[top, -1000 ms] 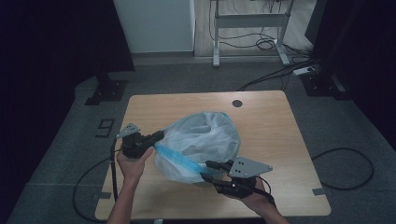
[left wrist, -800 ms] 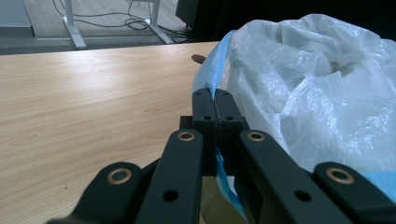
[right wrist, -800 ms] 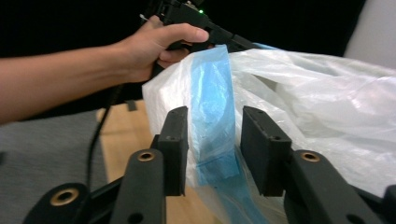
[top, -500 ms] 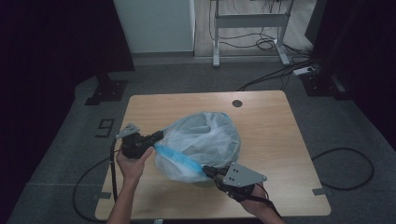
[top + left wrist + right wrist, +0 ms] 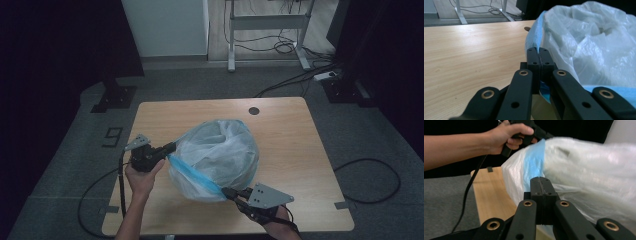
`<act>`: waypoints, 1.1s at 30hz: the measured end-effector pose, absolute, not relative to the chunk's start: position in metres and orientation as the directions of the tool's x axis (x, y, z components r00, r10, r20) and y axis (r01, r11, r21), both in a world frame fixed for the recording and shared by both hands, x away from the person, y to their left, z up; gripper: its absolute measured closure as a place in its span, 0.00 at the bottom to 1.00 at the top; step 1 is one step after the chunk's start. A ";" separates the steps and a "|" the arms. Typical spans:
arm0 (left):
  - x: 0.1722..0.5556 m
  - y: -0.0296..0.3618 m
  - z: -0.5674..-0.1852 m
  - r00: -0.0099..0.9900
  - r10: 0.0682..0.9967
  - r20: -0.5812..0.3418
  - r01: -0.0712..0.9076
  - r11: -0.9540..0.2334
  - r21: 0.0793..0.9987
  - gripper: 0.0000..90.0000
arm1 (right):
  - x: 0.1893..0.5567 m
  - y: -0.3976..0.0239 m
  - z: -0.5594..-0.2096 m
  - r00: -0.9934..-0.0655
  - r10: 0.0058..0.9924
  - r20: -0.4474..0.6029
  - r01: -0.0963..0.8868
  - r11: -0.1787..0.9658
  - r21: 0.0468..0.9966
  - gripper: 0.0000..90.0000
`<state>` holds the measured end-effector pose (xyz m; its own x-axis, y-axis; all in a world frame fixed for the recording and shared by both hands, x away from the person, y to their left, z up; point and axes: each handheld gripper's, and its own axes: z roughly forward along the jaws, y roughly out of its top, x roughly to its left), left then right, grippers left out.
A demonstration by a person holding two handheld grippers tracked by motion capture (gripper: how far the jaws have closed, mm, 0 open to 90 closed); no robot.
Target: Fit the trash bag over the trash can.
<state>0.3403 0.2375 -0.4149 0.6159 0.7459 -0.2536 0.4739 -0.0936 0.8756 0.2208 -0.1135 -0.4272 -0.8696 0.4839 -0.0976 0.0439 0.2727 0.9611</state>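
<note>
The person's left forearm comes in from the near edge at the left and angles toward the far side, the left hand [image 5: 142, 175] wrapped around the grip of the left hand-held gripper [image 5: 170, 147], which points right along the surface [image 5: 290, 130]. The right hand [image 5: 272, 222] sits at the near edge further right, holding the right hand-held gripper [image 5: 227, 191] so that it points left and slightly far, its grey three-cornered plate [image 5: 267, 196] facing up.

Between the two lies a large translucent plastic bag [image 5: 220, 155] with a blue band [image 5: 192, 172] along its rim, bulging up over the middle of the surface. The blue rim runs as a taut line from the left hand-held gripper down to the right one.

In the left gripper view, the left hand-held gripper [image 5: 539, 56] has its jaws pressed together, pinching the blue edge [image 5: 534, 40] of the bag [image 5: 589, 45], which swells up on the right. In the right gripper view, the right hand-held gripper [image 5: 541, 185] is likewise clenched on the bag [image 5: 586, 167] just beside the blue band [image 5: 534, 162], and the left hand [image 5: 506, 136] appears far off at the bag's other end with a black cable [image 5: 471, 182] trailing down.

A dark round hole [image 5: 254, 110] marks the surface's far edge.
</note>
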 end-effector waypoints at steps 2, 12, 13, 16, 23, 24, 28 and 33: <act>0.338 0.236 -0.416 0.625 0.737 -0.256 0.473 -0.097 0.876 0.99 | 0.222 -0.116 -0.435 -0.874 0.480 -0.073 0.062 0.259 0.964 0.99; 0.331 0.235 -0.429 0.632 0.726 -0.271 0.517 -0.134 0.845 0.99 | 0.239 -0.125 -0.471 -0.865 0.502 0.019 0.156 0.234 0.960 0.99; 0.331 0.235 -0.429 0.632 0.726 -0.271 0.517 -0.134 0.845 0.99 | 0.241 -0.126 -0.474 -0.863 0.504 0.031 0.170 0.231 0.958 0.99; 0.331 0.234 -0.435 0.632 0.723 -0.280 0.532 -0.142 0.835 0.99 | 0.246 -0.127 -0.484 -0.859 0.509 0.048 0.191 0.232 0.954 0.99; 0.331 0.227 -0.441 0.643 0.715 -0.275 0.536 -0.163 0.828 0.99 | 0.250 -0.134 -0.493 -0.851 0.519 0.074 0.213 0.214 0.953 0.99; 0.331 0.226 -0.441 0.643 0.713 -0.278 0.537 -0.161 0.828 0.99 | 0.250 -0.134 -0.494 -0.851 0.519 0.075 0.216 0.217 0.952 0.99; 0.331 0.222 -0.443 0.647 0.710 -0.277 0.541 -0.172 0.823 0.99 | 0.253 -0.131 -0.502 -0.849 0.523 0.074 0.230 0.241 0.943 0.99; 0.332 0.219 -0.452 0.644 0.707 -0.291 0.563 -0.181 0.806 0.99 | 0.260 -0.132 -0.509 -0.839 0.537 0.089 0.247 0.230 0.941 0.99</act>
